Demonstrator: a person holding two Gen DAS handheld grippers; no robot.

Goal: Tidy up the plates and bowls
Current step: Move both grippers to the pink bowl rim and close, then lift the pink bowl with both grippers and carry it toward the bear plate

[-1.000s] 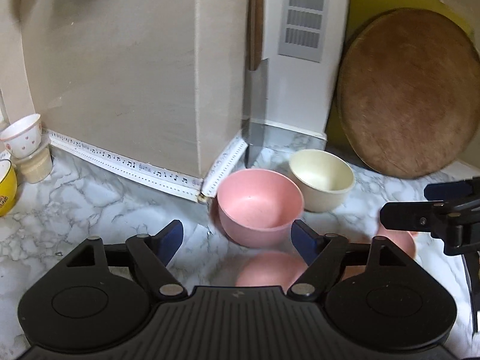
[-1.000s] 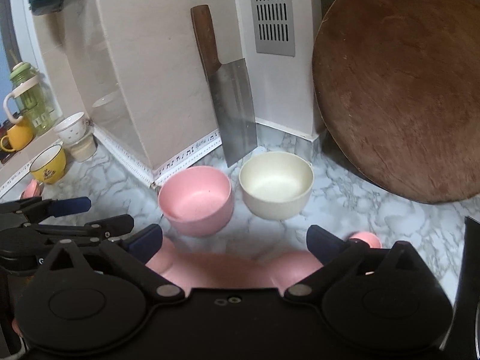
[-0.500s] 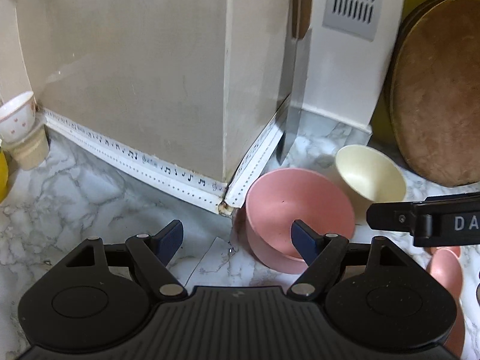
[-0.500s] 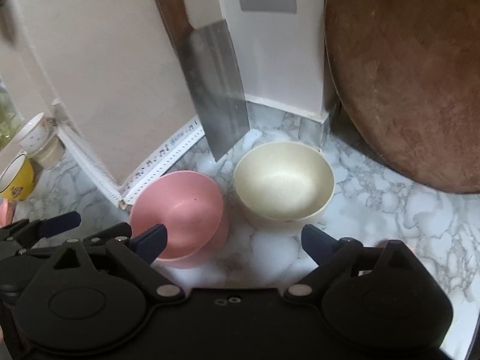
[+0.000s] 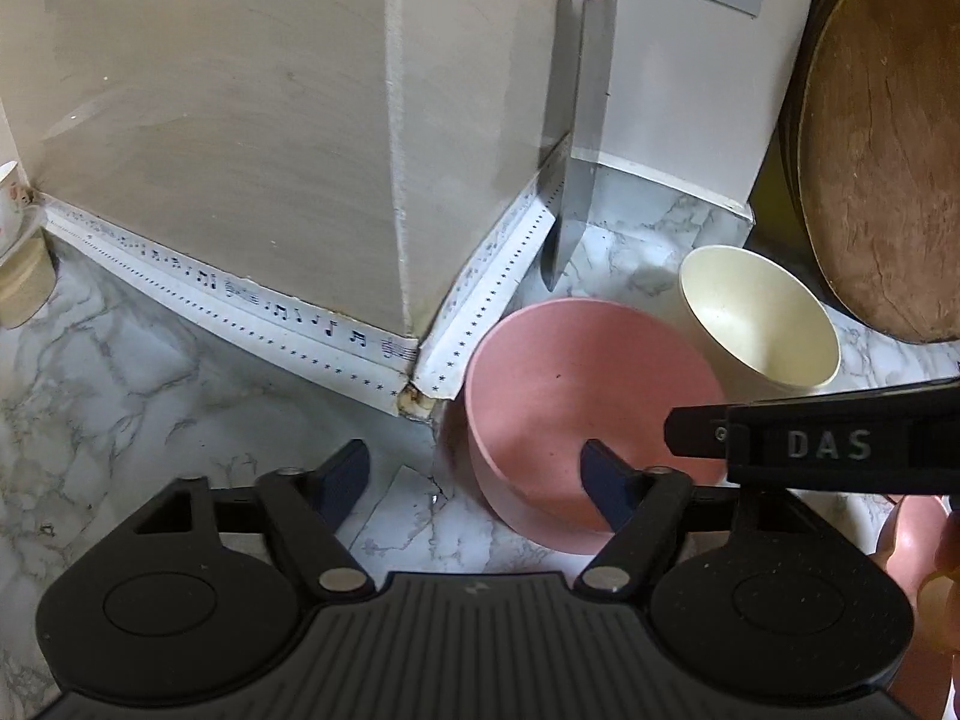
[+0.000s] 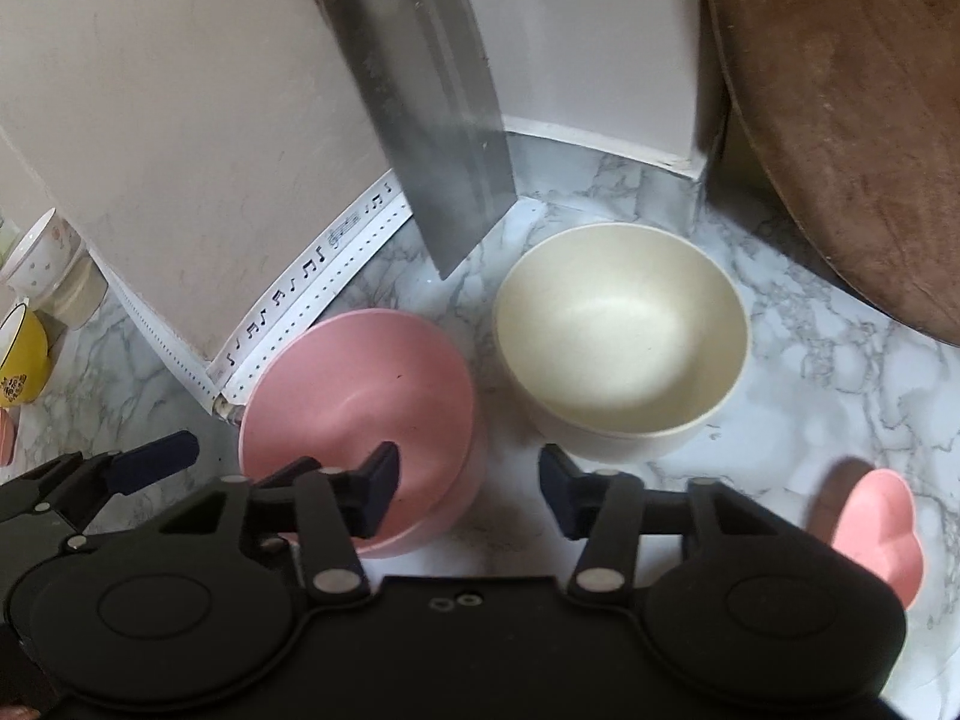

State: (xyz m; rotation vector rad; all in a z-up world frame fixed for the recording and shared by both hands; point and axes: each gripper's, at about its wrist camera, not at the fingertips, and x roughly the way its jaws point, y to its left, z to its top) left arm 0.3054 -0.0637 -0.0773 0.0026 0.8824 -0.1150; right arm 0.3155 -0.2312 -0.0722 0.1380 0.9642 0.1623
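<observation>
We noted a glossy, veined marble-look counter (image 6: pixel 798 360), matt pink bowl (image 6: pixel 360 396) and matt cream bowl (image 6: pixel 624 330), both smooth. The cleaver (image 6: pixel 438 138) showed brushed metal; the round board (image 6: pixel 852 120) looked rough, worn wood.

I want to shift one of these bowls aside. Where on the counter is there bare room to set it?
Bare marble lies left of the pink bowl, along the music-note strip. A smaller patch lies between the cream bowl, the round wooden board and the pink heart dish. It is crowded in the corner, where the cleaver stands behind both bowls.
</observation>
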